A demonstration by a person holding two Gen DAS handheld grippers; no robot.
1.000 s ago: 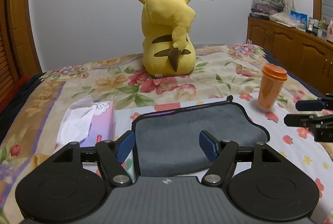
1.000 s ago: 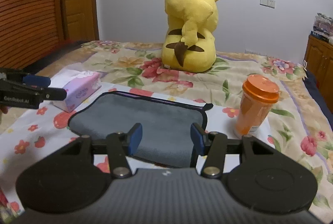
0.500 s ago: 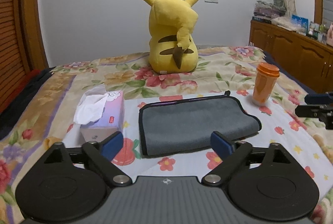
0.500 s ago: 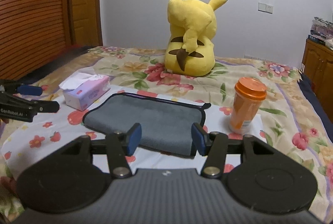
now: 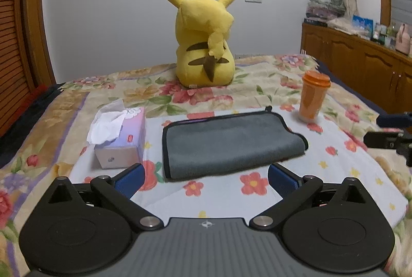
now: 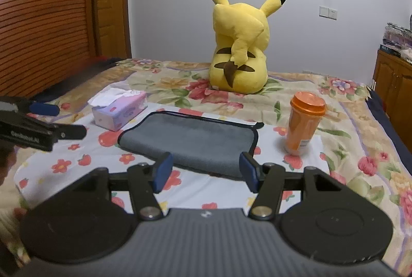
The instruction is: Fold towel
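A grey towel with black edging lies folded flat on the flowered bedspread; it also shows in the right wrist view. My left gripper is open and empty, held back from the towel's near edge. My right gripper is open and empty, just short of the towel's near edge. The left gripper shows at the left edge of the right wrist view, and the right gripper at the right edge of the left wrist view.
A tissue box stands left of the towel. An orange lidded cup stands at its far right. A yellow plush toy sits behind. A wooden cabinet lines the right wall. A wooden headboard is left.
Both grippers have pulled back and away from the towel, which stays folded on the bed. The left jaws have opened wider.
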